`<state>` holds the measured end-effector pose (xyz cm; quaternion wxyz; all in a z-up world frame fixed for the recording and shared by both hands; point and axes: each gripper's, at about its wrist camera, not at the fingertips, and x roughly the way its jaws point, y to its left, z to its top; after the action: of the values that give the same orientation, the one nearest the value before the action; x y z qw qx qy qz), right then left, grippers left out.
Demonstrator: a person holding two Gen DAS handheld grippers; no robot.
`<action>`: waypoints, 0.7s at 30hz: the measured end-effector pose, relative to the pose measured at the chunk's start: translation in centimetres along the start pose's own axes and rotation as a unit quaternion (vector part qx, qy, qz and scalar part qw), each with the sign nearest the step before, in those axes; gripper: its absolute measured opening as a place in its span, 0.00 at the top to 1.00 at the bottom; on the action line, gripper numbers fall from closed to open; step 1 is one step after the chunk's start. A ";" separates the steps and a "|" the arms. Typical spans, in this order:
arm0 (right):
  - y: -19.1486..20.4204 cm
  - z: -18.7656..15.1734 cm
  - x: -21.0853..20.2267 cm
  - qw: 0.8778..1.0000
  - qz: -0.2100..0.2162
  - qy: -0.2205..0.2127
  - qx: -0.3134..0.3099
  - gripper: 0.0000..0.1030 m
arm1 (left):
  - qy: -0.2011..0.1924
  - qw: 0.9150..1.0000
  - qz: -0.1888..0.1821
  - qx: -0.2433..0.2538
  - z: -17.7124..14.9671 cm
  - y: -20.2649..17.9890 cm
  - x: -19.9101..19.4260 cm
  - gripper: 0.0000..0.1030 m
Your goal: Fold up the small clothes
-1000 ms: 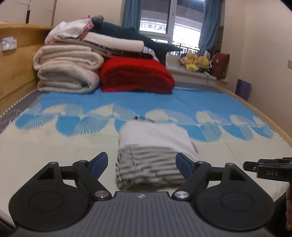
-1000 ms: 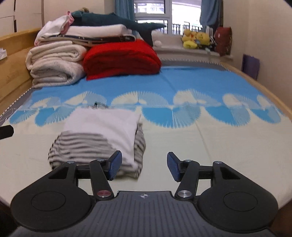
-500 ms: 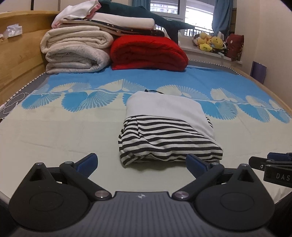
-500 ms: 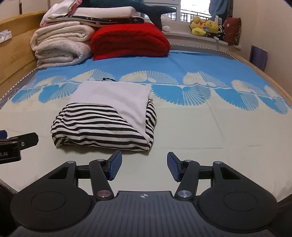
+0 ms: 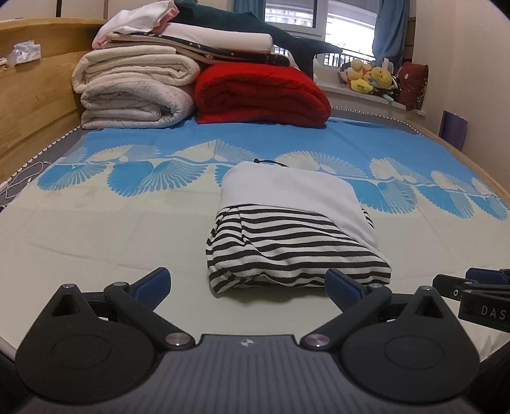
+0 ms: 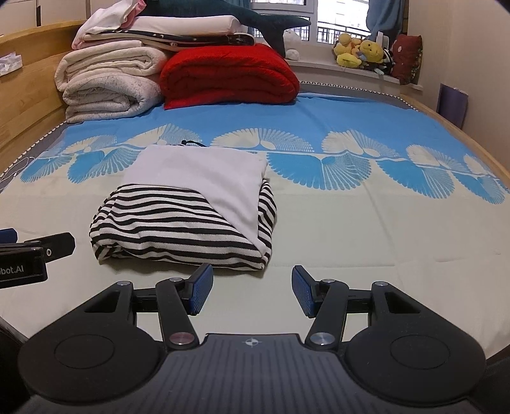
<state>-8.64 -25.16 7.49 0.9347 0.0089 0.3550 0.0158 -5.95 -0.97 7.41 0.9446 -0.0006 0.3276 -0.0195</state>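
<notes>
A folded garment (image 5: 287, 245), black-and-white striped with a white panel on top, lies on the bed sheet (image 5: 95, 229). My left gripper (image 5: 247, 281) hovers just in front of its near edge, jaws spread wide, wider than the bundle's front, touching nothing. In the right wrist view the same garment (image 6: 178, 223) lies ahead and to the left. My right gripper (image 6: 251, 285) stands open about halfway near its right front corner, empty, pads clear of the cloth. Each gripper shows at the edge of the other's view: the right gripper (image 5: 471, 293) and the left gripper (image 6: 38, 251).
Rolled cream blankets (image 5: 134, 92) and a red blanket (image 5: 261, 92) are stacked at the far end, with folded linen and a dark plush shark (image 5: 255, 28) on top. A wooden bed frame (image 5: 32, 105) runs along the left. Plush toys (image 5: 369, 76) sit on the windowsill.
Both grippers have sunk toward the bed and tilted down, so the folded garment looms larger and nearer. The left jaws have spread wider. The right jaws kept their gap.
</notes>
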 end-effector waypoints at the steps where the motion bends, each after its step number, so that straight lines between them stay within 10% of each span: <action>1: 0.0 0.0 0.0 1.000 0.000 0.000 0.000 0.45 | -0.001 1.000 0.001 0.001 0.0 -0.1 0.0 0.00; 21: 0.3 0.0 0.3 1.000 -0.002 0.001 -0.006 0.45 | -0.006 1.000 -0.010 0.004 0.0 -0.2 0.0 0.00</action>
<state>-8.42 -24.82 7.33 0.9346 0.0021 0.3554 0.0161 -5.91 -1.17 7.42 0.9462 -0.0002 0.3221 -0.0307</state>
